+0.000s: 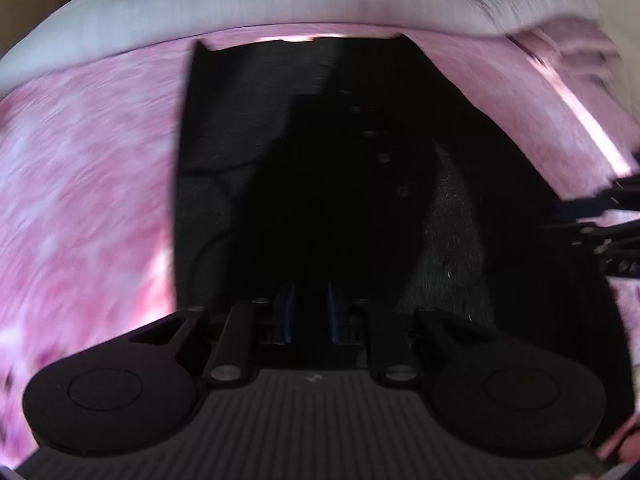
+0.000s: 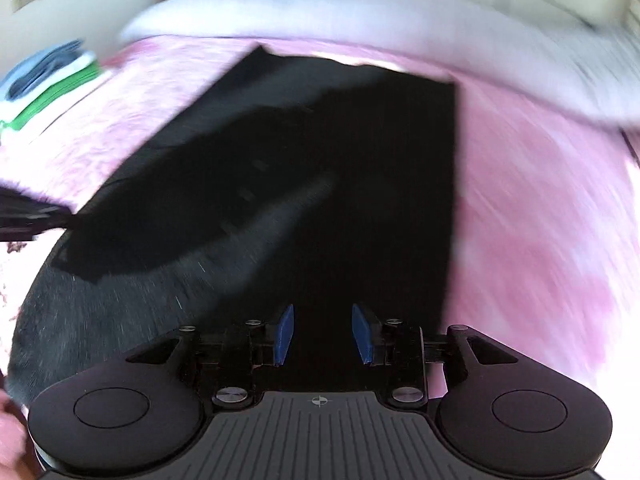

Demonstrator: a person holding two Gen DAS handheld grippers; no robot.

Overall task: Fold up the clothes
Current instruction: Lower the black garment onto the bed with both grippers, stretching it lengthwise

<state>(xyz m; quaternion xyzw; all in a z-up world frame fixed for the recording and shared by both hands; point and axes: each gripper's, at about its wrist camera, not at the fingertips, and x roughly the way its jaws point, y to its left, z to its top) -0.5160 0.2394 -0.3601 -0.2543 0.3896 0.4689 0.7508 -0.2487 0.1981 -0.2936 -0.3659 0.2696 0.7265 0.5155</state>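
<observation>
A black buttoned garment (image 1: 328, 168) lies flat on a pink patterned bedspread (image 1: 80, 184); it also fills the middle of the right wrist view (image 2: 360, 168). Its near part has a grey fuzzy inner side (image 2: 120, 304). My left gripper (image 1: 311, 312) hovers over the garment's near edge, blue pads a little apart, nothing between them. My right gripper (image 2: 324, 334) hovers over the garment too, pads apart and empty. The other gripper shows at the right edge of the left wrist view (image 1: 608, 232) and at the left edge of the right wrist view (image 2: 28, 216). Both views are motion-blurred.
A white pillow or duvet (image 1: 280, 0) lies across the far side of the bed; it also shows in the right wrist view (image 2: 360, 12). A stack of folded clothes, blue, white and green (image 2: 48, 80), sits at the far left.
</observation>
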